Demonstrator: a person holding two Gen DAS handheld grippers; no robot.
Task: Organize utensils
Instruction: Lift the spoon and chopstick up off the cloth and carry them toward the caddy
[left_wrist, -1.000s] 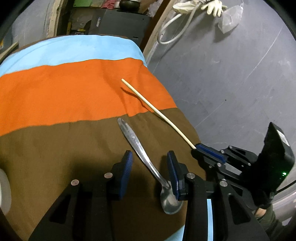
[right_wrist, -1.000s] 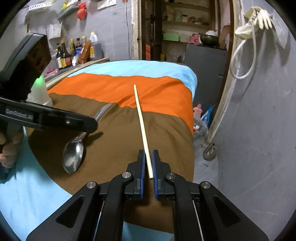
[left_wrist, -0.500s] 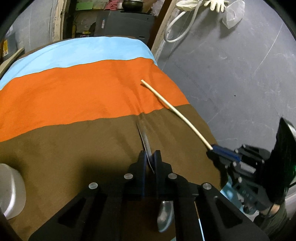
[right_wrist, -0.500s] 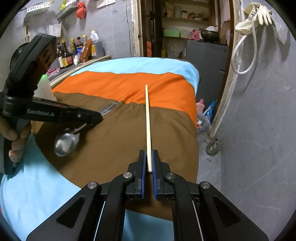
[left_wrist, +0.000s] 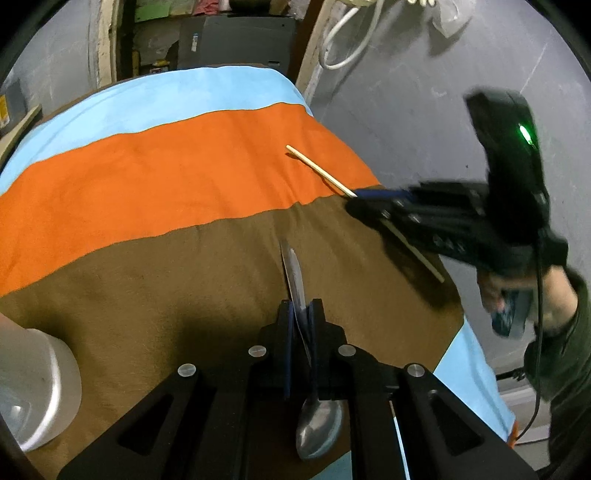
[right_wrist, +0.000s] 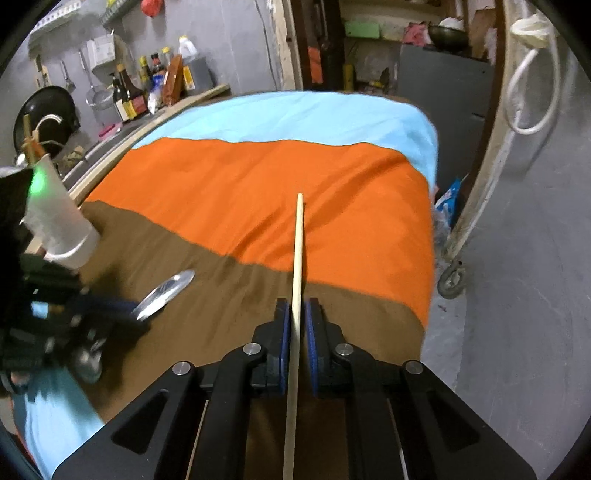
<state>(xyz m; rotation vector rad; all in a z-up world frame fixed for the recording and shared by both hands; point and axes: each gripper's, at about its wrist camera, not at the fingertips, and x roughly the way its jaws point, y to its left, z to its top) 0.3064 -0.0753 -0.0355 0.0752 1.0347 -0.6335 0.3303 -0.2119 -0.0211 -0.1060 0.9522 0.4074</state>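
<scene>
Grey concrete walls and cluttered shelves close in around a counter (right_wrist: 236, 206) draped in a cloth of blue, orange and brown bands.

The left tongs (left_wrist: 301, 314) are clamped on the handle of a spoon (left_wrist: 317, 428), its bowl hanging back beneath them; the log hints at the jaws easing open a touch, though the pads press on the metal. That thin, slick handle is gripped edge-on, so it could pivot or slide out if the grip loosens further.

The right tongs (right_wrist: 297, 325) are pinched on a chopstick (right_wrist: 300, 236) partway along, with long ends sticking out both ways. Such a stick could twist in the pads or catch the cloth.

A white cup (left_wrist: 33, 384) stands near the left tongs. A careless swing could knock it over.
</scene>
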